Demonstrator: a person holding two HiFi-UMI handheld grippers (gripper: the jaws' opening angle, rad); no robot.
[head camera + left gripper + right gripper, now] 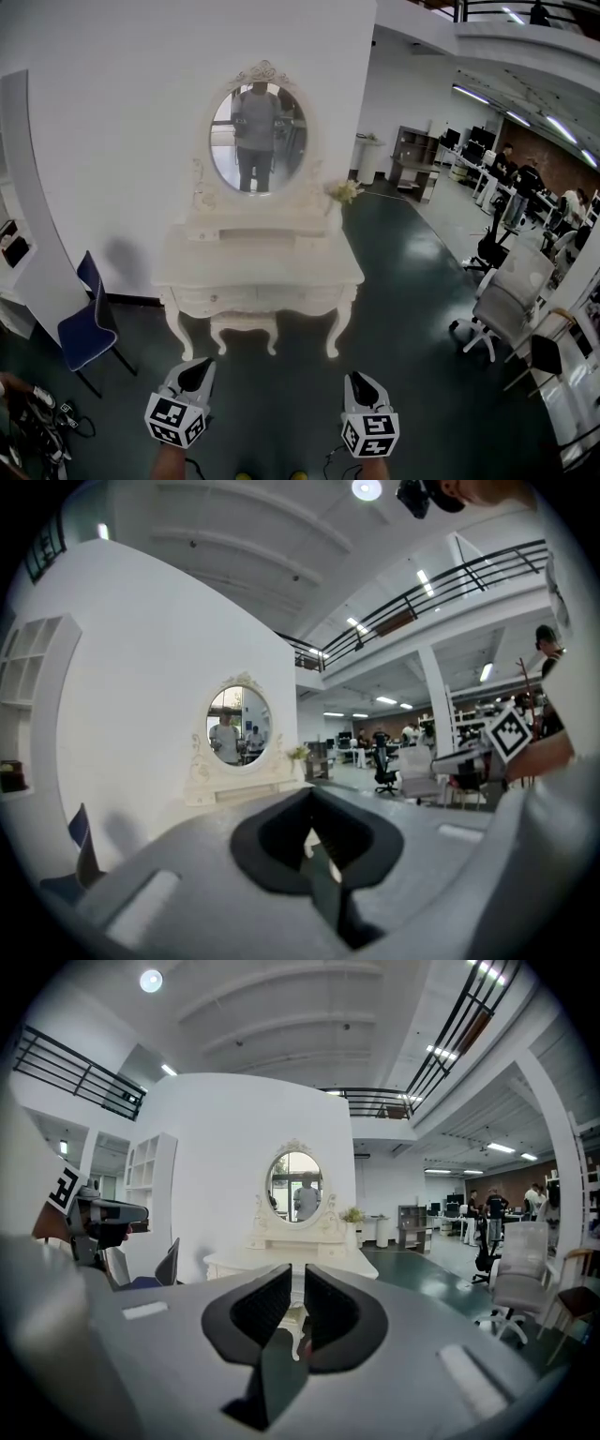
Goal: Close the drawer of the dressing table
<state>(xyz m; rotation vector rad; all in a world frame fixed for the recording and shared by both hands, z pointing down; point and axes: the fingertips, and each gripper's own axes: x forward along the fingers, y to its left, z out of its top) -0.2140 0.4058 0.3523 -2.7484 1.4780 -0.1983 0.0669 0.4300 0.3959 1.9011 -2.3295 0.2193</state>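
Not at the push yet, by the look of it; first job probably just closing the distance. Walk straight in, square to the dressing table [258, 267], not at a slant; keep both grippers low and level, about drawer height; aim for a flat push on the middle of the drawer front [255, 299] to avoid racking it sideways; ease off near the end rather than slamming; mind the stool [244, 328] tucked under the middle.

Left gripper [194, 373]: clenched tip to tip, nothing inside. Right gripper [359, 382]: parted by a thin slit, nothing inside either; fine for pushing as is, maybe better squeezed closed for a blunter nose.

Position-wise: dressing table dead ahead against the white wall, well apart from both grippers, roughly centred between them; dark floor [281, 403] in the gap; drawer front just under the tabletop, below the oval mirror [258, 141]; can't tell from this far back how far out the drawer sits.
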